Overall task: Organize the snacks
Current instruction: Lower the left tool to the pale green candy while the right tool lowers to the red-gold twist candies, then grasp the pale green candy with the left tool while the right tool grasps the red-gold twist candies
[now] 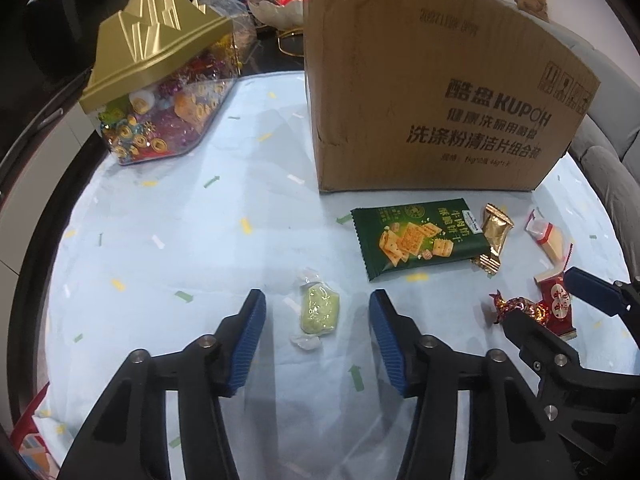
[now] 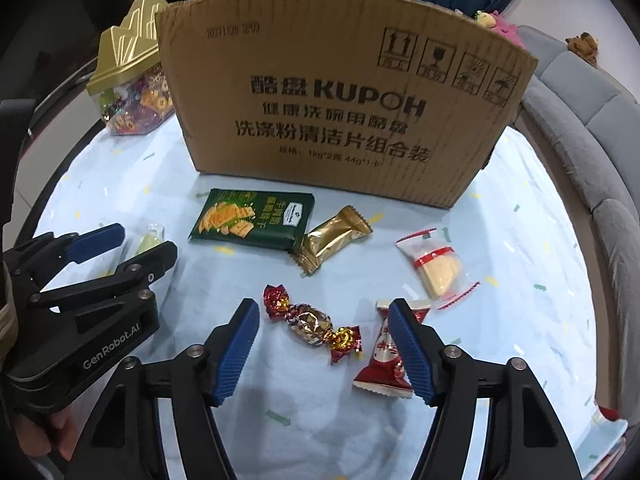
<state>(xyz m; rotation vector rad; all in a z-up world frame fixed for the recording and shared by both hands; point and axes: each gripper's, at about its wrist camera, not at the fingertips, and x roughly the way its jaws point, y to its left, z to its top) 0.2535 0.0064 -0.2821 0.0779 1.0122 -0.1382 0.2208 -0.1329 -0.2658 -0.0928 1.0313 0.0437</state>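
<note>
A cardboard box (image 2: pixel 340 120) stands at the back of the desk (image 2: pixel 120 168), with a lidded candy jar (image 1: pixel 160 92) to its left. Before the box lies a biscuit packet (image 2: pixel 252 218), a foil packet (image 2: pixel 334 238) touching its right end. Further right lies a wafer packet (image 2: pixel 438 266). Nearer, a twist-wrapped candy (image 2: pixel 312 324) lies between the right tool's (image 2: pixel 324 346) fingers, a flat packet (image 2: pixel 382 360) just right of it. Left of these, a clear-wrapped sweet (image 1: pixel 318 308) lies between the left tool's (image 1: pixel 318 334) fingers.
</note>
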